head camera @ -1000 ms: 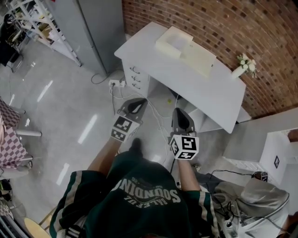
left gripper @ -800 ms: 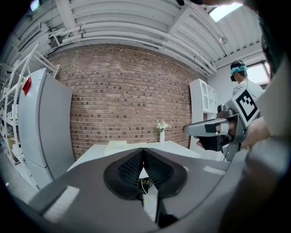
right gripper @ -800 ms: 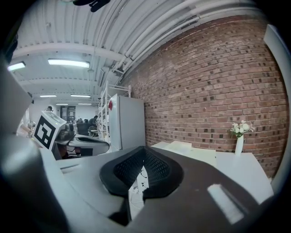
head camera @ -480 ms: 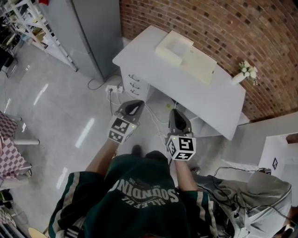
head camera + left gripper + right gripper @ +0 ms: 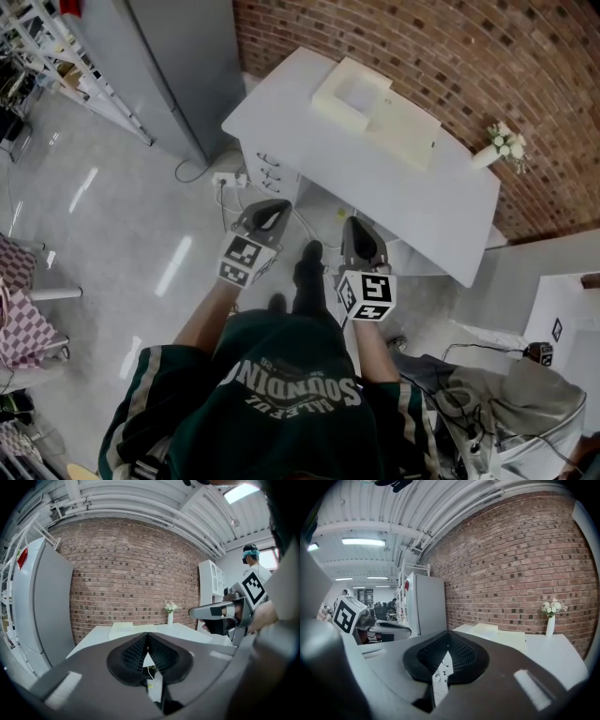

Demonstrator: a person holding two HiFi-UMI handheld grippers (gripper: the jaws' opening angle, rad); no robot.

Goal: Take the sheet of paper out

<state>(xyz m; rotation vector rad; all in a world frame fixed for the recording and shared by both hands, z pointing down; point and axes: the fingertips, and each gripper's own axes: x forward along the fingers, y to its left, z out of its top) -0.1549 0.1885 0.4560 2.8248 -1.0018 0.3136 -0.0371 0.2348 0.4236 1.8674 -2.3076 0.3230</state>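
A cream box (image 5: 352, 88) with a flat cream lid part (image 5: 405, 127) beside it lies on the white desk (image 5: 431, 202) against the brick wall. I cannot make out a sheet of paper. My left gripper (image 5: 274, 208) and right gripper (image 5: 356, 228) are held side by side in front of the person, short of the desk's near edge and over the floor. Both are shut with nothing between the pads. The left gripper (image 5: 146, 638) points at the desk and the box (image 5: 125, 626). Past the right gripper (image 5: 449, 638) the same box (image 5: 491, 630) shows ahead.
A white vase of flowers (image 5: 500, 145) stands at the desk's right end. Drawers (image 5: 273, 166) sit under the desk, with a power strip and cables (image 5: 230, 179) on the floor. A grey cabinet (image 5: 178, 56) and a rack (image 5: 52, 52) stand left, a white cabinet (image 5: 562, 314) right.
The person has stepped toward the desk, carrying both shut grippers forward with them. A foot now shows between the two grippers.
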